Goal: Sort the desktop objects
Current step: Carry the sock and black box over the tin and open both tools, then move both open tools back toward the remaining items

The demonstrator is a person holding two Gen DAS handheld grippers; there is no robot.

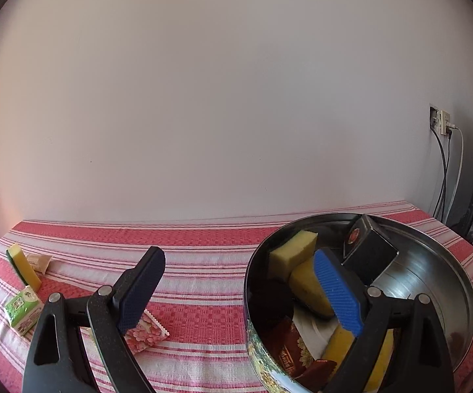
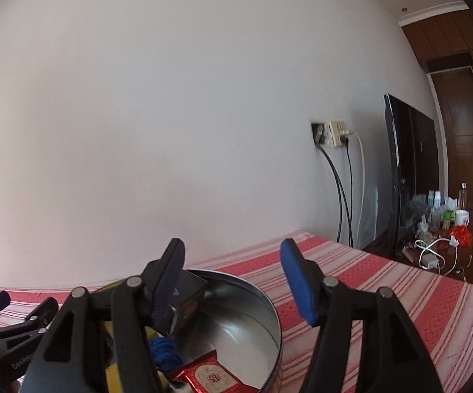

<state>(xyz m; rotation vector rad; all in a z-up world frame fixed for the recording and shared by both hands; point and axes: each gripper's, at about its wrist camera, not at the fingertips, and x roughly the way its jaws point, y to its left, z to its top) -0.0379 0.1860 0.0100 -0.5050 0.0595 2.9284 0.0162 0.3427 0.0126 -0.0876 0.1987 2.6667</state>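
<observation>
Both grippers, left gripper [image 1: 239, 281] and right gripper [image 2: 236, 281], gape empty; the floral sachet [image 1: 146, 332] looks light, crinkly, best pinched by its edges.

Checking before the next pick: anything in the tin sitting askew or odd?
The black box in the round tin is tilted, propped against the far wall instead of lying flat. The yellow sponges are piled loosely beside it. Nothing looks spilled or damaged.

A plain white wall [image 2: 170, 114] backs the table. A beige wall socket [image 2: 336, 132] feeds black and white cables [image 2: 344, 193] hanging down. A black flat screen [image 2: 406, 170] stands beside cluttered bottles and a white mug [image 2: 462, 217]. Dark wooden doors [image 2: 465, 124] fill the corner.
</observation>
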